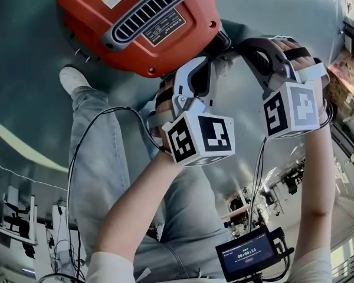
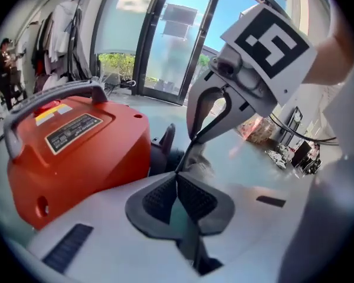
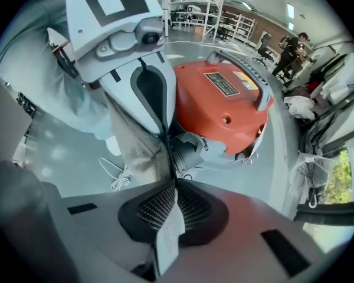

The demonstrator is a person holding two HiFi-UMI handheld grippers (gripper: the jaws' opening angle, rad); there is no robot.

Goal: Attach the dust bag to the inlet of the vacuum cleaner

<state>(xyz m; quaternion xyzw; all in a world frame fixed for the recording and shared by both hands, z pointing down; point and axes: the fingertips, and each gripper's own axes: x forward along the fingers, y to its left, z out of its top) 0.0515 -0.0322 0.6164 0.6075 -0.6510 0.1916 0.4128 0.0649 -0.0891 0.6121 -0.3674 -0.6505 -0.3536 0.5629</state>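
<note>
The orange vacuum cleaner lies on the grey floor, its dark inlet facing both grippers. The dust bag is thin grey fabric hanging beside that inlet. My left gripper is shut, with a thin edge of the bag between its pads. My right gripper points down and is shut on a strip of the bag's mesh-like fabric. In the head view the left gripper and right gripper meet close together at the vacuum's lower right edge, where the bag is mostly hidden.
A leg in jeans and a white shoe stand just left of the grippers, beside the vacuum. Black cables trail along the leg. A small screen device hangs near the waist. Glass doors and shelving lie farther off.
</note>
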